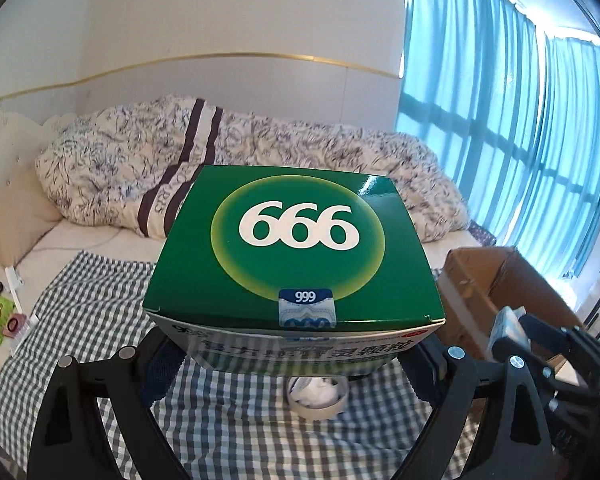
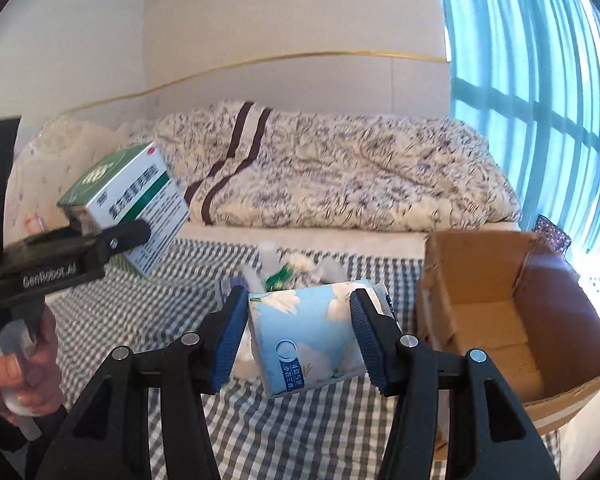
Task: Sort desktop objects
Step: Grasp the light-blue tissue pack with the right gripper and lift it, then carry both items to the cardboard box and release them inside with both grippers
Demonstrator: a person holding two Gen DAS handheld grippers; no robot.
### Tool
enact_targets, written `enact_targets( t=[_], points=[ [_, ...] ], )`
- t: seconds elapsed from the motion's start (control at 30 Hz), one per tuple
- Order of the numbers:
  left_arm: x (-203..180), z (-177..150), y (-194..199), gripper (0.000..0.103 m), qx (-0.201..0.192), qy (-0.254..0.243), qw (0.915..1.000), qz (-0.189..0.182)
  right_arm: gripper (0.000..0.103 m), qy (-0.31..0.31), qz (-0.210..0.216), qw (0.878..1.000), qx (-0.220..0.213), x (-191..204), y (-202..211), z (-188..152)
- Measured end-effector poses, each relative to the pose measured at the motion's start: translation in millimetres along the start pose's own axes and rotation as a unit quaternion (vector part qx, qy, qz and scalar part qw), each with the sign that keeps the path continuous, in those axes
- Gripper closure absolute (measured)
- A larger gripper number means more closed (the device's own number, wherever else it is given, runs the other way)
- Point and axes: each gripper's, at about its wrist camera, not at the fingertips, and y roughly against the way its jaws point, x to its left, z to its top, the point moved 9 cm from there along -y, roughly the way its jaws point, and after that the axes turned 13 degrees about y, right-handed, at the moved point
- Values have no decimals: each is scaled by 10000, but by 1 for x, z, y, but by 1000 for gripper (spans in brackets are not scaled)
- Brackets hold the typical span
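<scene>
Cardboard box (image 2: 512, 320) served as the landmark: it sat open at the edge of the checked cloth (image 2: 148, 312) on the bed. Just left of it, the right gripper (image 2: 298, 334) held a pale blue tissue pack (image 2: 312, 336), its jaws closed on the pack's two sides and the pack lifted clear of the cloth, slightly tilted. Well to the left of the cardboard box and higher up, the left gripper (image 1: 296, 354) had its jaws clamped on a green medicine box (image 1: 296, 252), also raised off the cloth. A small round white tub (image 1: 318, 394) lay on the cloth below that medicine box.

Judging by this, both items were being carried toward the cardboard box. To do it well, the tissue pack should go first, being nearer: bring it over the opening, level it, lower it inside and only then release. The soft pack may deform, so squeezing harder would not help. The medicine box should wait clear of the right gripper to avoid a knock.
</scene>
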Motion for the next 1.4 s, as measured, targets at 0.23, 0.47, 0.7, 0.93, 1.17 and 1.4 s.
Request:
enact_targets(
  t=[0.23, 0.47, 0.7, 0.93, 1.17, 1.4],
  points=[
    [-20, 16, 7, 9, -117, -6, 9999, -99, 51, -40, -147, 9997, -189, -22, 4, 29],
    [-36, 25, 6, 9, -147, -152, 9997, -83, 50, 14, -279, 9995, -159, -36, 7, 46],
    [-51, 34, -1, 9, -88, -258, 9996, -26, 50, -124, -431, 9989, -131, -69, 13, 60],
    [-90, 39, -6, 9, 13, -327, 9992, -243, 50, -162, -685, 9975, -26, -110, 24, 63],
    [-143, 33, -6, 9, 151, -462, 9970, -609, 50, -315, -1066, 9938, 97, -160, 57, 49],
    [-200, 17, 0, 9, 240, -718, 9924, -975, 50, -501, -1329, 9896, 203, -201, 80, 38]
  ],
)
